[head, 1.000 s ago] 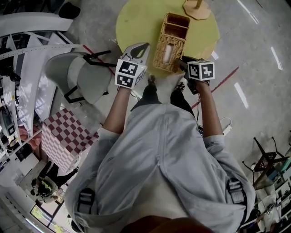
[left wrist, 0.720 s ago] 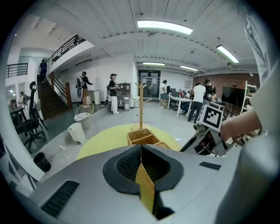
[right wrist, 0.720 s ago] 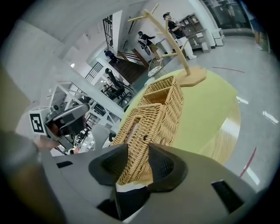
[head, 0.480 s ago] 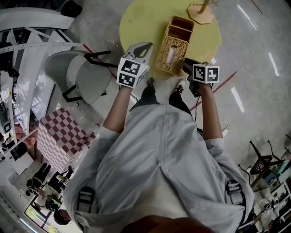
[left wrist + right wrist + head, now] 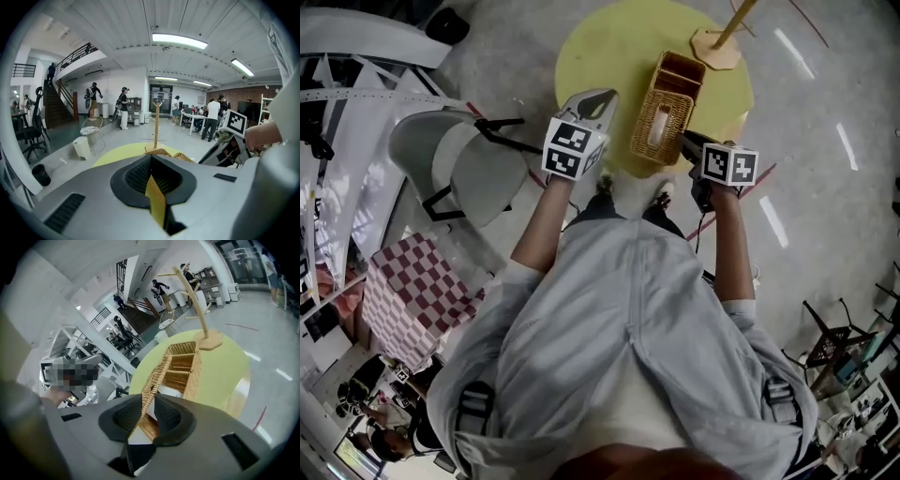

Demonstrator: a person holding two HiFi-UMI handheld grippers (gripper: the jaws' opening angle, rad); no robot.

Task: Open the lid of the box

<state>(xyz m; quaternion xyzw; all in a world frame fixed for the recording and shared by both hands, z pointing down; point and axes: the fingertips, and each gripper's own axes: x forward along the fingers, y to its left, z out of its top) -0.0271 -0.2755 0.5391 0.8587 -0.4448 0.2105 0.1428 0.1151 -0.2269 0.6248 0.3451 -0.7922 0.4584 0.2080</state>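
1 wicker box [image 5: 673, 98]: L gripper [image 5: 151, 165] jaws together, empty; R gripper [image 5: 146, 416] jaws just closed onto its lid [image 5: 155, 383].

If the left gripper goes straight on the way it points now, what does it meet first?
Probably the round yellow table top, just left of the woven wicker box; the left gripper tilts downward. Depth is unclear, so it might graze the box.

Bright overhead strip lights [image 5: 179, 40], fisheye-curved dark edges, sharp focus
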